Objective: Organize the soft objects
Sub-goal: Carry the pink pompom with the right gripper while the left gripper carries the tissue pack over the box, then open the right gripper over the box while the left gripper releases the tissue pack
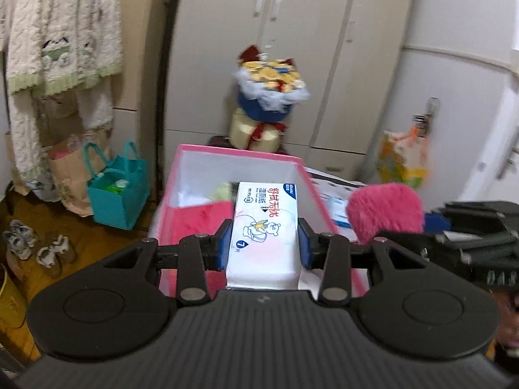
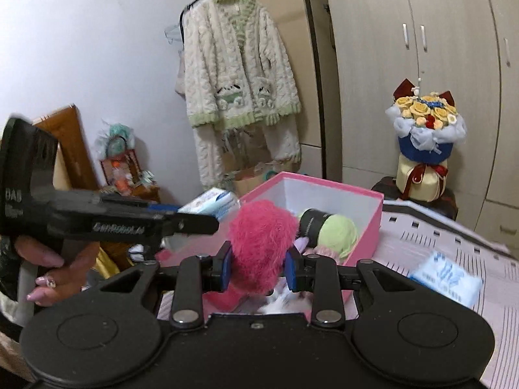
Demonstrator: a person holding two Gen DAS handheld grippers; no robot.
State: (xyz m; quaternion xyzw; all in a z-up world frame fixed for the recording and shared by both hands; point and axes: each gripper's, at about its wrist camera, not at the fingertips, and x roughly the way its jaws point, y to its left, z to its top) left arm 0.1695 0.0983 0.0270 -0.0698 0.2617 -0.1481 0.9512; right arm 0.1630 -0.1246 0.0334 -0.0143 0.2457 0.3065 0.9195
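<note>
The left gripper (image 1: pixel 263 241) has its fingers clenched on one white wet-wipe pack (image 1: pixel 263 223) above the one pink box (image 1: pixel 240 155), while the right gripper (image 2: pixel 259 267) grips one fuzzy pink plush (image 2: pixel 261 246) at that box's near edge, one blue tissue pack (image 2: pixel 446 278) lying on the patterned bed (image 2: pixel 454 236)

Between the left claw (image 1: pixel 263 238) pads sits a white tissue pack (image 1: pixel 263 223) with red lettering and a cartoon bear. The right claw (image 2: pixel 258 267) grips hot-pink fluff (image 2: pixel 261 243). Beyond both, the box (image 2: pixel 373 223) is pink outside, white inside, holding a lime-green plush (image 2: pixel 337 233).
</note>
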